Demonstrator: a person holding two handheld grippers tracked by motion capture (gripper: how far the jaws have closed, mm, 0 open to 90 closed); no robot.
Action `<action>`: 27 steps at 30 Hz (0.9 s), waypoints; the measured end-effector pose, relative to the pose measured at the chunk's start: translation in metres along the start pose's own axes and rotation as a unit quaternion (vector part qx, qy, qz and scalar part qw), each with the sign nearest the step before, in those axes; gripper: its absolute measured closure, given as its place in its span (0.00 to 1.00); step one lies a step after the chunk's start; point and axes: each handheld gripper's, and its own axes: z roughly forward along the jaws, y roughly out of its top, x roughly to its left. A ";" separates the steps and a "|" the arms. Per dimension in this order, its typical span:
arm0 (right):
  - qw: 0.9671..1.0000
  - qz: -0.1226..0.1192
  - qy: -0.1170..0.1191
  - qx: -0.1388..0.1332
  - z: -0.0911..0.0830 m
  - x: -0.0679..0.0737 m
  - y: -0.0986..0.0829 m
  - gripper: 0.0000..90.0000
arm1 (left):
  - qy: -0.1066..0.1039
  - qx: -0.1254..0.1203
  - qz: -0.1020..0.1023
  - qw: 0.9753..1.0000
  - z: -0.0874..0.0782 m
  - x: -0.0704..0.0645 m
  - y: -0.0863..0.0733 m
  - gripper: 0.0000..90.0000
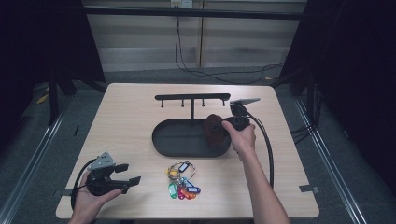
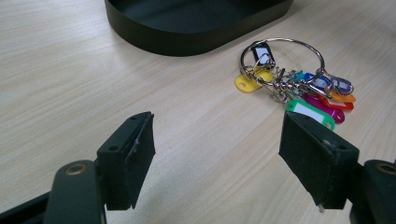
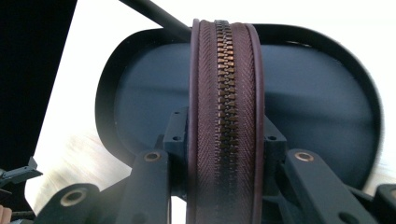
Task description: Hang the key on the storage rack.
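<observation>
Hovering above the right end of the black tray (image 1: 161,140), the right gripper (image 1: 227,122) clamps a brown zip pouch (image 1: 215,130) edge-up; the left gripper (image 1: 130,175), jaws apart, faces the key bunch (image 1: 182,184) just beside it.

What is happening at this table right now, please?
A person works with two hand-held grippers. The right gripper is shut on a brown zipped pouch, holding it over the right end of the black oval tray. The left gripper is open above the wooden table, pointing toward a metal ring of colourful plastic key tags lying in front of the tray.
</observation>
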 end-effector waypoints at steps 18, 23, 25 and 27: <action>1.000 0.020 -0.008 0.020 0.027 -0.010 -0.011 0.71 | 0.007 0.006 0.008 1.000 0.001 -0.001 0.000 0.30; 0.999 0.004 -0.027 0.025 0.028 -0.010 -0.011 0.67 | 0.006 0.006 0.008 1.000 0.001 -0.001 0.000 0.30; 0.999 0.000 -0.034 0.025 0.027 -0.010 -0.011 0.64 | 0.006 0.006 0.008 1.000 0.001 -0.001 0.000 0.30; 0.999 -0.003 -0.041 0.027 0.027 -0.009 -0.011 0.62 | 0.006 0.006 0.008 1.000 0.001 -0.001 0.000 0.30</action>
